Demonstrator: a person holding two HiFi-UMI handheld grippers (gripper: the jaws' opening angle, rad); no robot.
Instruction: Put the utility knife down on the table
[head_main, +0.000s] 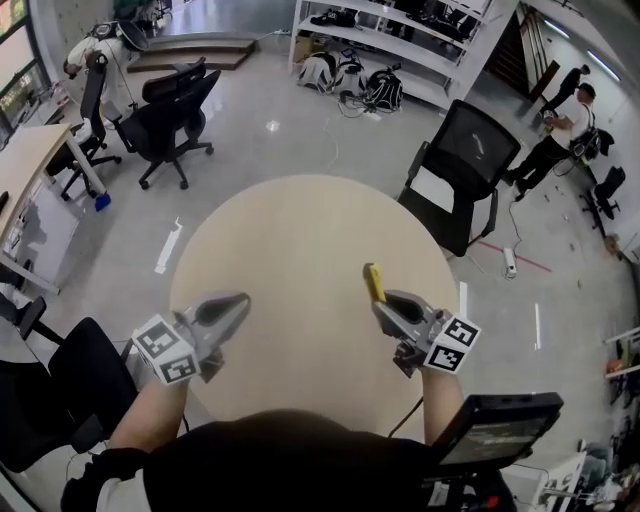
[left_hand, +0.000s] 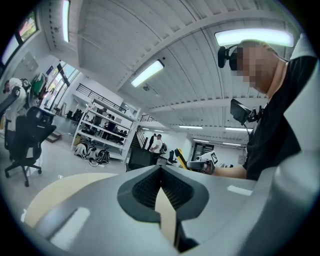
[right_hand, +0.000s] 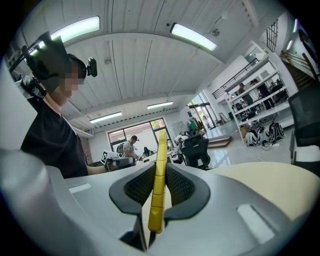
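I have the round, pale worktop (head_main: 300, 230) below me, with both grippers held level over its near side. My left gripper (head_main: 240, 300) is above the near left edge, its jaws closed together on nothing. My right gripper (head_main: 388, 300) is above the near right edge, clamped narrow on the yellow utility knife (head_main: 374, 282), which sticks out past the tips

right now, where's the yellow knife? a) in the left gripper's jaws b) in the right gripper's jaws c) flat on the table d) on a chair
b: the knife sits clamped between the jaws of the right gripper, while the jaws of the left gripper are shut on nothing.
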